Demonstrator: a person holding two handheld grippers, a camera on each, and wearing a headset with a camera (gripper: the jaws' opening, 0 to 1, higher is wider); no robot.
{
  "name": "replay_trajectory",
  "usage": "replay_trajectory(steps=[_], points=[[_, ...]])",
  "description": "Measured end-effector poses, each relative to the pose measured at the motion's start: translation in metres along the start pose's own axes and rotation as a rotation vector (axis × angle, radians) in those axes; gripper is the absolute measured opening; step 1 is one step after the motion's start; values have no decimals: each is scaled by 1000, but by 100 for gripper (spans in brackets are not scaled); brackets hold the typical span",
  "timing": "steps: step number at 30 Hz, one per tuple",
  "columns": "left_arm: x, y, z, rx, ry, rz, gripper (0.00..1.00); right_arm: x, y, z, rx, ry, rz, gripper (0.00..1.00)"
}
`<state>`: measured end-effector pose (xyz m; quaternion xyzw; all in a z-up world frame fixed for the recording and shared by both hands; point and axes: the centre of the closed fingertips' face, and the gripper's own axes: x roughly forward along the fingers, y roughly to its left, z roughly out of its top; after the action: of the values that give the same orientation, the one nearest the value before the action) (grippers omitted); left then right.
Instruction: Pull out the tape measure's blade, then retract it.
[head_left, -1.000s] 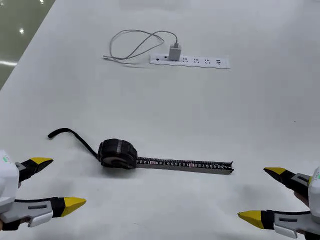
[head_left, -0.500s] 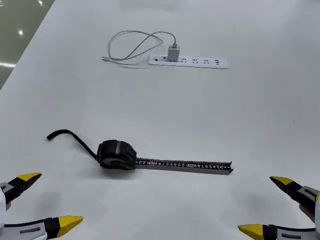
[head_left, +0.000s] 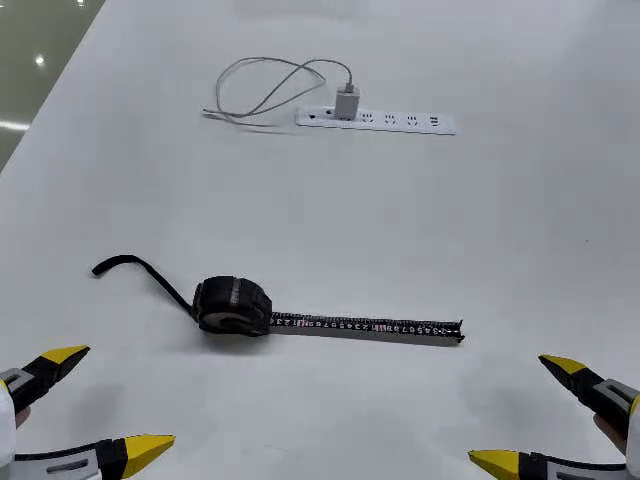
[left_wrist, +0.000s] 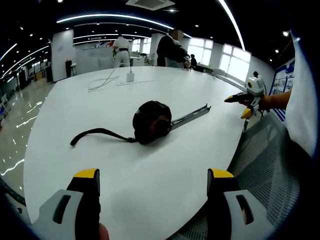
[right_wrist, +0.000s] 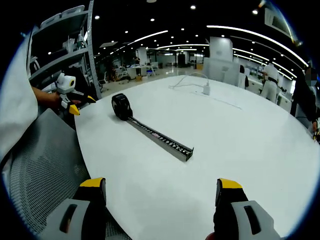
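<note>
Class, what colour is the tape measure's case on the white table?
Black; the tape measure's case shows best in the left gripper view.

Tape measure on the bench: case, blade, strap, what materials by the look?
Round black tape measure case: likely matte plastic or rubber overmould, hardly any glare. Dark pulled-out blade: probably thin coated metal, it lies straight and flat with printed marks. Black strap: soft cord or webbing, it curls limply on the white table.

Blade (head_left: 368, 327) markings too small to read.
</note>
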<state>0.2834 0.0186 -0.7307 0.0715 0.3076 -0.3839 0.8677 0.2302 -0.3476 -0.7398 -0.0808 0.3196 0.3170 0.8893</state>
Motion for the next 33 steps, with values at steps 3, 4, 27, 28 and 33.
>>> replay_trajectory(steps=[3, 4, 27, 28, 33], points=[[1, 0, 0, -12, -3, -2, 86, 1, 2, -1, 1, 2, 3, 90], [1, -1, 0, -10, -4, -2, 86, 1, 2, -2, -3, 4, 4, 90], [0, -3, 4, -23, -5, 4, 85, 0, 2, -3, 4, 6, 5, 89], [0, -4, 5, -25, -6, 2, 85, 0, 2, -3, 5, 4, 5, 89], [4, -7, 6, -22, -4, 1, 85, 2, 3, -1, 2, 3, 14, 90]])
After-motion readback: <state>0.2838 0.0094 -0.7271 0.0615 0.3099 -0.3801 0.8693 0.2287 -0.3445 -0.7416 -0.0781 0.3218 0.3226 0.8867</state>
